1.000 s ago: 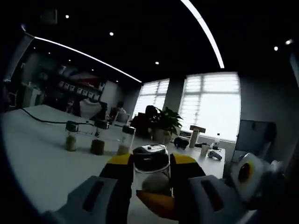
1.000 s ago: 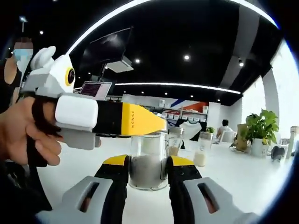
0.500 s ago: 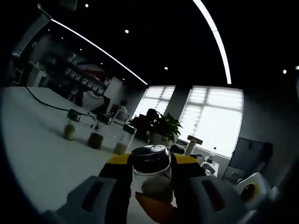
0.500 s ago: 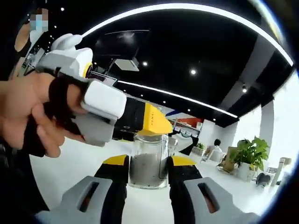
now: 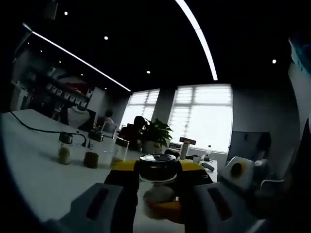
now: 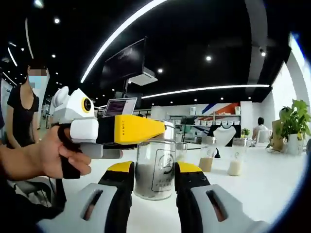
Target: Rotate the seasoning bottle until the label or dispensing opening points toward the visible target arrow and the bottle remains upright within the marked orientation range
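The bottle (image 6: 156,168) is a clear glass jar standing on the white table (image 6: 272,184), filled to about half its height with a grey, sandy seasoning; in the left gripper view the same bottle (image 5: 157,180) shows a dark metal lid with a pale lump of contents below it. Its long axis runs upright in both views, lid at 12 o'clock. A round printed label faces the right gripper's camera, a little toward 3 o'clock of the jar's middle; its print is too small to read. The right gripper (image 6: 152,174) pinches the lower half of the bottle, one yellow-tipped jaw on each side of the glass. The left gripper (image 5: 156,172) grips the lid, its jaws pressed against either side; in the right gripper view it comes in from 9 o'clock as a yellow-and-black bar (image 6: 133,130) lying across the bottle's top, held by a hand (image 6: 53,155). In the left gripper view three small jars (image 5: 90,151) stand in a row at 9 o'clock of the bottle, two with greenish-brown contents, the third pale; the view is dim and their lids are hard to make out. In the right gripper view two cups (image 6: 221,156) with pale fill stand at 3 o'clock of the bottle. A plant (image 5: 154,133) stands behind, before bright windows. The dispensing opening is hidden under the left gripper, and the bottle's base is cut off by the jaws.
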Demonstrator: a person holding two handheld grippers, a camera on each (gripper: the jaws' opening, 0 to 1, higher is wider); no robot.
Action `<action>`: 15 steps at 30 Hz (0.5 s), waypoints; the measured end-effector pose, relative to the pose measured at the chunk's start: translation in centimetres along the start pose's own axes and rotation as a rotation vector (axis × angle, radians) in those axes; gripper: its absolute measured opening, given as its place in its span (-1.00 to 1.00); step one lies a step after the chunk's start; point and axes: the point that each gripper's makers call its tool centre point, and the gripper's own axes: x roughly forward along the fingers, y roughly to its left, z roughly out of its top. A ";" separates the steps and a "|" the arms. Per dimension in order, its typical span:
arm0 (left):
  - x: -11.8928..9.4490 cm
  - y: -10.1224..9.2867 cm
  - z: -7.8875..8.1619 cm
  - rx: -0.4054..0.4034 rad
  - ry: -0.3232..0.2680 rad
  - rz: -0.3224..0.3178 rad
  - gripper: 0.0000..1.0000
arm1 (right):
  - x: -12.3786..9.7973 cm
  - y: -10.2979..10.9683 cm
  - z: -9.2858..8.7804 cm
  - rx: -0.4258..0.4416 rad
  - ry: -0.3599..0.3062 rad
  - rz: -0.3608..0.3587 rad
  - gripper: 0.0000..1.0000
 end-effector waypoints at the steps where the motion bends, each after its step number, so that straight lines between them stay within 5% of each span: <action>1: 0.0 -0.1 0.0 0.012 0.004 -0.009 -0.38 | 0.1 0.2 -0.1 0.018 0.009 0.017 -0.37; 7: -0.2 -1.9 -0.2 0.143 0.036 -0.137 -0.37 | 0.1 1.0 -0.5 0.162 0.045 0.122 -0.36; 10: 0.1 -1.9 0.2 0.054 0.013 -0.130 -0.36 | -0.5 0.2 0.3 0.010 0.005 0.011 -0.37; 12: 0.3 -0.9 0.3 -0.044 -0.003 -0.071 -0.35 | -0.4 0.0 0.3 0.042 0.009 -0.021 -0.38; 15: 0.3 -1.1 -0.1 -0.001 0.025 -0.034 -0.34 | -0.5 -0.3 0.2 -0.041 0.014 -0.086 -0.38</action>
